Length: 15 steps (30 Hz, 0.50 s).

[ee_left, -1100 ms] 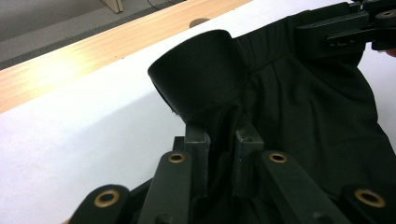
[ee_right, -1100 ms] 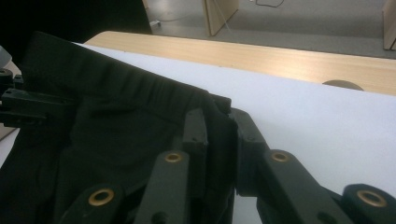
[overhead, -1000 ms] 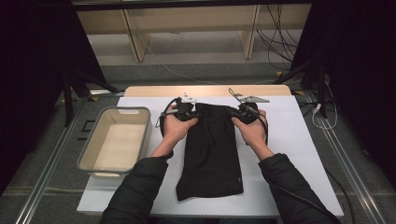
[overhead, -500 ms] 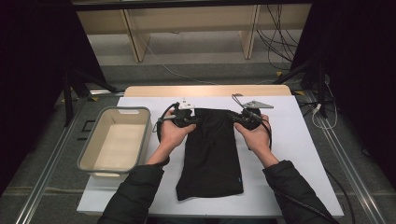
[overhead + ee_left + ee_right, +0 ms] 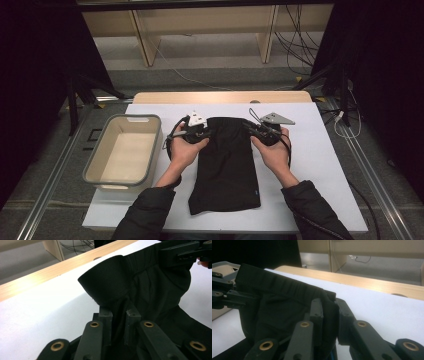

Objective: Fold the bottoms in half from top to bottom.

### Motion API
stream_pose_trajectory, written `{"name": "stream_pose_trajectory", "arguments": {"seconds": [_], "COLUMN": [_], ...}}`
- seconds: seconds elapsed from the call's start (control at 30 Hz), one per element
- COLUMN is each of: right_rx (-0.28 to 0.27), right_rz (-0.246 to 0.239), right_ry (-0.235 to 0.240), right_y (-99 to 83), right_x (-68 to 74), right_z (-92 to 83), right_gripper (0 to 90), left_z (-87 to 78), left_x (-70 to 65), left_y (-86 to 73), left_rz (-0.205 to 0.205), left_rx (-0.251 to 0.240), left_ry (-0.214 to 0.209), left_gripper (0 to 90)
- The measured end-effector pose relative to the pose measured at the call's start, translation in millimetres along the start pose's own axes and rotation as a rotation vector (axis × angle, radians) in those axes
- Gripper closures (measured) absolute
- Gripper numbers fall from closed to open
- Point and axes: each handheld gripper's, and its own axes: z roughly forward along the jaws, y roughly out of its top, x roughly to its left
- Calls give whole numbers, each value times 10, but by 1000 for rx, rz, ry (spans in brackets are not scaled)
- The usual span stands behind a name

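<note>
A black folded garment (image 5: 226, 162) with an elastic waistband lies lengthwise on the white table top (image 5: 320, 165), waistband at the far end. My left gripper (image 5: 202, 133) is shut on the waistband's left corner; in the left gripper view the black cloth (image 5: 120, 287) bulges up between the jaws of the left gripper (image 5: 119, 315). My right gripper (image 5: 251, 129) is shut on the waistband's right corner, and in the right gripper view the cloth (image 5: 277, 302) is pinched in the right gripper (image 5: 329, 306). Both corners are lifted slightly off the table.
A beige empty bin (image 5: 125, 152) stands at the table's left side, close to my left forearm. A wooden strip (image 5: 220, 97) runs along the far edge. Cables (image 5: 350, 120) hang off the right side.
Both hands have slid away from me toward the far edge, carrying the waistband with them, so the garment lies more stretched out along the table.
</note>
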Motion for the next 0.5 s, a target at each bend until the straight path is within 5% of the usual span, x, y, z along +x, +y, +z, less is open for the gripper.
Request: {"name": "stream_pose_trajectory", "arguments": {"seconds": [0.5], "right_rx": [-30], "right_rz": [-10], "right_ry": [16], "right_y": [-87], "right_x": [36], "right_z": [-85], "right_gripper": [787], "left_z": [-71], "left_x": [-61], "left_y": [-98], "left_rz": [-1], "left_rx": [-40], "left_ry": [-7], "left_gripper": [794]}}
